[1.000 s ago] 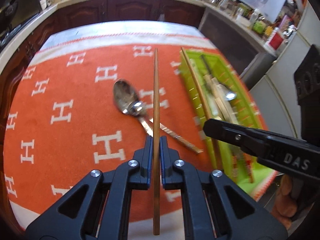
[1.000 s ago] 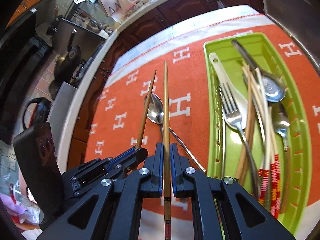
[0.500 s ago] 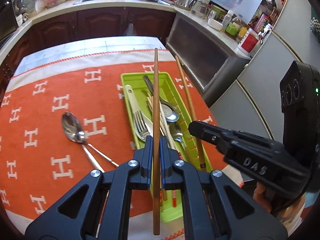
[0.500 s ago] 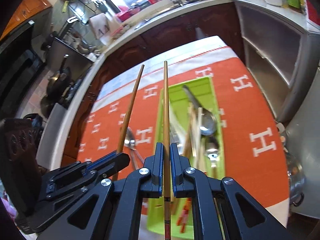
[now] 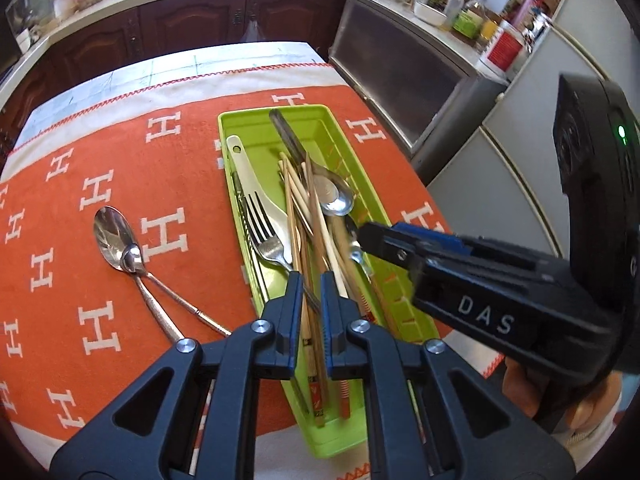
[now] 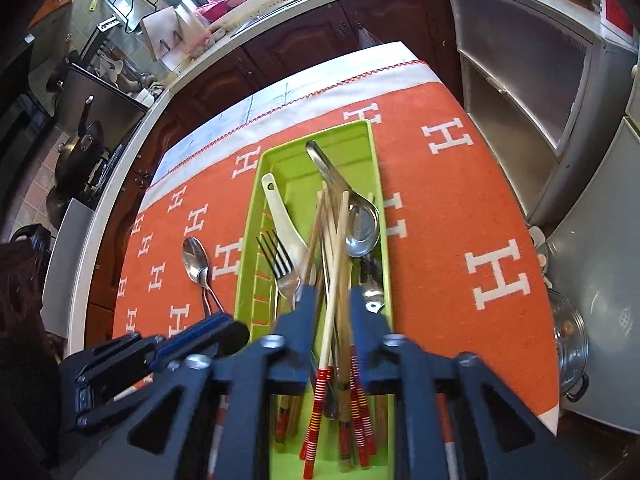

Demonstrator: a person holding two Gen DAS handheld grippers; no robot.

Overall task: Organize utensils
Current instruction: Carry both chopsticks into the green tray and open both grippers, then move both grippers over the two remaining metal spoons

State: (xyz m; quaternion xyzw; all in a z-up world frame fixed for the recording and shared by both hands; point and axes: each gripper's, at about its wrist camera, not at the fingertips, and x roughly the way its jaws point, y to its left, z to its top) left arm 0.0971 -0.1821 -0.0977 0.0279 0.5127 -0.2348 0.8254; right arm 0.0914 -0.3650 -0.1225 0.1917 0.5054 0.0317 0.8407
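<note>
A green utensil tray (image 5: pixel 256 120) (image 6: pixel 280 156) lies on the orange cloth and holds a fork (image 5: pixel 264 232) (image 6: pixel 284 268), a white spoon (image 5: pixel 240 160), metal spoons (image 5: pixel 334 196) (image 6: pixel 362 228) and several chopsticks (image 5: pixel 298 204) (image 6: pixel 334 248). My left gripper (image 5: pixel 310 280) hangs over the tray's near half, jaws slightly apart and empty. My right gripper (image 6: pixel 330 296) is open and empty above the chopsticks; it also shows in the left wrist view (image 5: pixel 404 240). Two metal spoons (image 5: pixel 116 236) (image 6: pixel 196 260) lie crossed on the cloth left of the tray.
The orange cloth with white H marks (image 5: pixel 100 184) (image 6: pixel 480 200) covers the table. Dark cabinets and a counter (image 5: pixel 192 12) stand beyond the far edge. A grey appliance (image 5: pixel 400 72) and a steel pot (image 6: pixel 568 340) stand to the right.
Both grippers moved over the tray, opened and let go of their chopsticks, which now lie in the tray with the others.
</note>
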